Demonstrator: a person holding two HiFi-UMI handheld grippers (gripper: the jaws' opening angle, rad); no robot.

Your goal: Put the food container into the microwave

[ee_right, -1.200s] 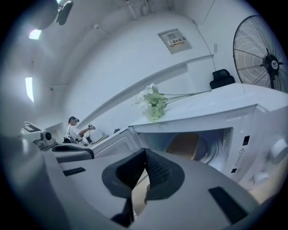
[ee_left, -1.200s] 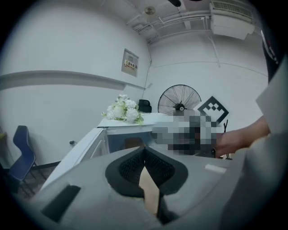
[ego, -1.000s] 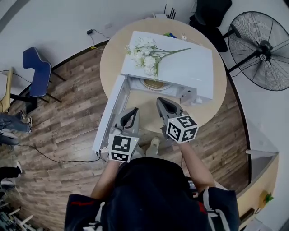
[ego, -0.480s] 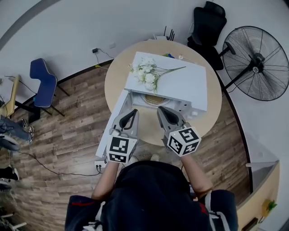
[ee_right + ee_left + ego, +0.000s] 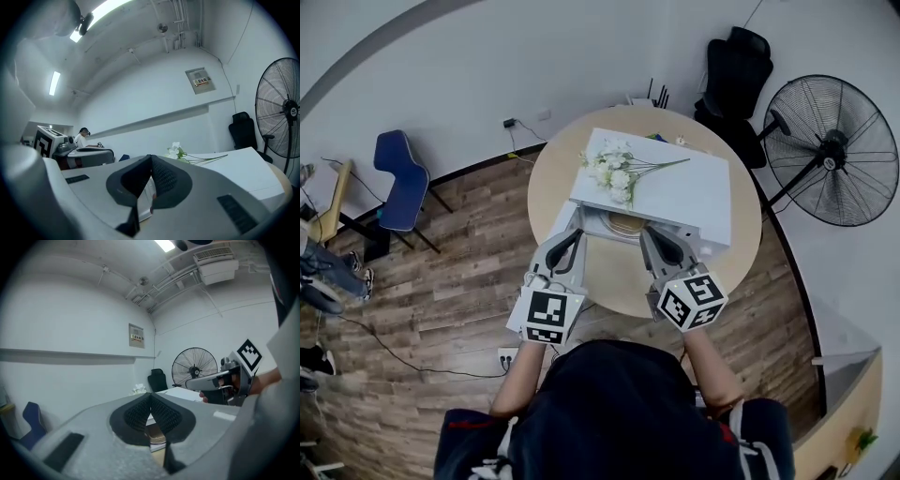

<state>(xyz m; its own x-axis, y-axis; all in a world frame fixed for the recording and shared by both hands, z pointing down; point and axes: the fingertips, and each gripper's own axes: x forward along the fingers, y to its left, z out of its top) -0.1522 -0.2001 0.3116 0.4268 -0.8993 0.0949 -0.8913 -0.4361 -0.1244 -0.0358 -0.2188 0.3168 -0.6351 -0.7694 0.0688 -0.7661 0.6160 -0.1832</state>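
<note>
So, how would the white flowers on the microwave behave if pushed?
Probably light and floppy: the white flowers have thin long stems that would likely bend. They lie loose on the microwave top near its front edge, so a push might slide them off.

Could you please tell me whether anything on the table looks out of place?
A bunch of white flowers lies flat on top of the open microwave, an odd place for it. Nothing looks spilled or damaged.
</note>
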